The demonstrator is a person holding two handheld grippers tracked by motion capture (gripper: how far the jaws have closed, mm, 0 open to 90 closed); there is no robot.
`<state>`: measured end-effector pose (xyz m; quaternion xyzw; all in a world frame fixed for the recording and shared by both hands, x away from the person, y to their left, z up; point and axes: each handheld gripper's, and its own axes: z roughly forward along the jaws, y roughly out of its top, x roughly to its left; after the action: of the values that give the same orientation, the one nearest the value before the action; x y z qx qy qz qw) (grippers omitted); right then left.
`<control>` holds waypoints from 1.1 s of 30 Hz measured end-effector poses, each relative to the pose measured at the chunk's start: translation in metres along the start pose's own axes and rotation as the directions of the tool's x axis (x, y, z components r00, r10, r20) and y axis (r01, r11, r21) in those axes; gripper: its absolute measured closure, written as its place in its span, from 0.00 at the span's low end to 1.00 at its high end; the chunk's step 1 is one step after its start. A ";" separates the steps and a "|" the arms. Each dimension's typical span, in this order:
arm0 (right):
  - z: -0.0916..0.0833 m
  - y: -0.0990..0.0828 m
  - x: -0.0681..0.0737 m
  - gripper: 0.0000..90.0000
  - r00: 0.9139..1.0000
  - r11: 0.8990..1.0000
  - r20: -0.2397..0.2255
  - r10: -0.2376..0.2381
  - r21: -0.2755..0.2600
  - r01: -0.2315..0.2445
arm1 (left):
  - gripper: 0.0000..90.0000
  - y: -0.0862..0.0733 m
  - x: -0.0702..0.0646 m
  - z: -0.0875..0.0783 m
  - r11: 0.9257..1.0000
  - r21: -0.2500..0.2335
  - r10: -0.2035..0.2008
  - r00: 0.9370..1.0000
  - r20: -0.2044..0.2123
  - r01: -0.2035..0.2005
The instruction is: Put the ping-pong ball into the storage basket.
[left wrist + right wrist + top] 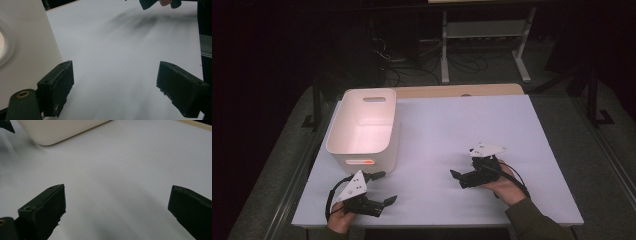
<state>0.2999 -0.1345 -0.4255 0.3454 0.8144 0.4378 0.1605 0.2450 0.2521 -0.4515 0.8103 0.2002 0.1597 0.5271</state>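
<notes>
The white bin [362,127] is sitting near the tabletop's [462,125] left edge, its open inside visible from the high view while the left gripper view is catching just its outer wall [27,45]. The white tabletop is standing in a dark room with cables on the floor beyond. The left hand-held gripper [382,187] near the front left corner and the right hand-held gripper [455,174] toward the front right are both lying low with jaws spread, grasping nothing.

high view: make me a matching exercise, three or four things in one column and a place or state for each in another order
Things:
1. white bin
2. left gripper
3. right gripper
4. white table

Places or states:
a. open, at the near right, pointing left
b. bears the bin
c. stands at the left, nothing in it
d. open, just in front of the bin

Pairs: 1-c, 2-d, 3-a, 4-b
</notes>
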 end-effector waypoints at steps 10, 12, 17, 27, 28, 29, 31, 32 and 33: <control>-0.016 -0.014 -0.007 0.01 0.999 1.000 0.026 0.027 -0.013 -0.027 | 0.16 0.000 0.000 0.000 1.000 0.004 0.001 1.000 0.000 -0.001; -0.019 -0.017 -0.008 0.01 0.999 0.999 0.026 0.034 -0.014 -0.034 | 0.16 0.000 0.000 0.000 1.000 0.004 0.000 1.000 0.000 0.000; -0.024 -0.024 -0.010 0.01 0.999 0.999 0.036 0.034 -0.015 -0.033 | 0.16 0.000 0.000 0.000 1.000 0.004 0.001 1.000 0.000 -0.001; -0.035 -0.040 -0.015 0.01 0.997 0.999 0.058 0.043 -0.008 -0.042 | 0.16 0.000 0.000 0.001 1.000 0.004 -0.005 1.000 0.000 0.005; -0.036 -0.041 -0.015 0.01 0.997 0.999 0.059 0.046 -0.009 -0.045 | 0.16 0.000 0.000 0.001 1.000 0.006 -0.004 1.000 0.001 0.004; -0.037 -0.043 -0.016 0.01 0.997 0.999 0.063 0.045 -0.012 -0.044 | 0.16 0.000 0.000 0.001 1.000 0.007 -0.002 1.000 0.001 0.002; -0.038 -0.045 -0.017 0.01 0.997 0.999 0.069 0.047 -0.010 -0.047 | 0.16 0.000 0.000 0.001 1.000 0.007 0.001 1.000 0.000 -0.001; -0.039 -0.046 -0.018 0.01 0.996 0.999 0.070 0.048 -0.008 -0.047 | 0.16 0.000 0.000 0.001 1.000 0.008 0.001 1.000 0.000 -0.001; -0.039 -0.047 -0.018 0.01 0.996 0.999 0.072 0.050 -0.002 -0.050 | 0.16 0.000 0.000 0.001 1.000 0.008 0.001 1.000 0.000 -0.001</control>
<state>0.2708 -0.1887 -0.4432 0.3811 0.7991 0.4292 0.1790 0.2453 0.2516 -0.4515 0.8125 0.2003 0.1591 0.5238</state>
